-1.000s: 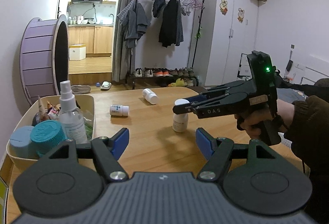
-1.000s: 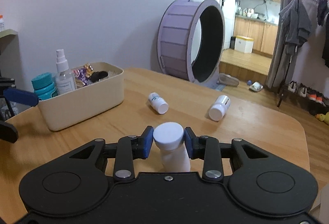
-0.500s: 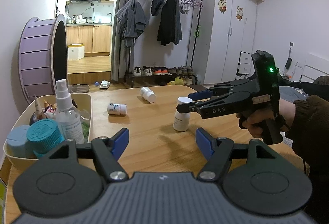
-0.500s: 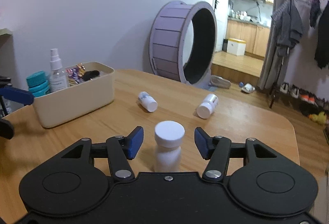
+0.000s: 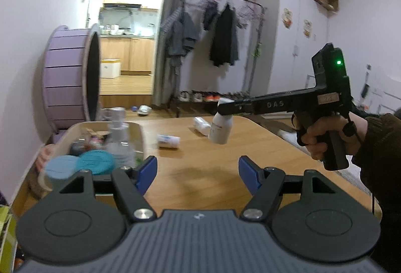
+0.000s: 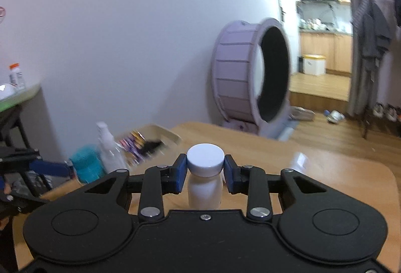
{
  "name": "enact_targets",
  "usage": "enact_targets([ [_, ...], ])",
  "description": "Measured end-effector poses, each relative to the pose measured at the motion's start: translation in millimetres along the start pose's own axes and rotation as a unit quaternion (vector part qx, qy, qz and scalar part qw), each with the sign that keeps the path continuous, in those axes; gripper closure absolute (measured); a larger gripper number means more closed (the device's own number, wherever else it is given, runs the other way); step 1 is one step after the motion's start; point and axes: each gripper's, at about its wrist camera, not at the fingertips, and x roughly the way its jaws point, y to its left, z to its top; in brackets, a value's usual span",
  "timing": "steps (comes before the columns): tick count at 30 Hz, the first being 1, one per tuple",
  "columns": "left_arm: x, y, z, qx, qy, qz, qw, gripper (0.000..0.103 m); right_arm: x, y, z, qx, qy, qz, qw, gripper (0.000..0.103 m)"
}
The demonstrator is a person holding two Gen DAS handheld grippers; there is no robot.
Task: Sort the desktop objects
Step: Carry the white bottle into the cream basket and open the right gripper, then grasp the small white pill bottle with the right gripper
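Above the wooden surface, beside the cream bin, your right gripper pinches the white bottle by its cap only, tilted, so a jerk could drop it, while your left gripper hangs spread and empty.

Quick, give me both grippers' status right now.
Left gripper: open, holding nothing.
Right gripper: shut on the white bottle, gripping it at the cap and carrying it above the table.
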Motion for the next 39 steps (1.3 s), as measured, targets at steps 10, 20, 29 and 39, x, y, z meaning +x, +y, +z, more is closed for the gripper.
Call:
enact_targets([
  [10,-25.7,31.5,-5.6,-0.023,0.008,0.075,0.9969,0.028,72.6,35.0,39.4,-0.03,-0.003,0.051,0.998,0.072],
  [20,-36.8,46.7,-4.6,-0.042,0.004,0.093,0.9948,0.024,123.2,38.4,28.5,-0.04,0.02,0.005,0.999,0.055],
  [29,-34.6,37.9,-3.3,-0.036,0.003,0.07,0.9969,0.024,80.7,19.4,20.7,-0.047,0.018,-0.025,0.998,0.046],
  [39,-29.1,23.5,-4.6,-0.019,-0.002,0.03,0.9994,0.023,117.0,-16.2,-19.1,-0.063,0.121,-0.046,0.99,0.046],
])
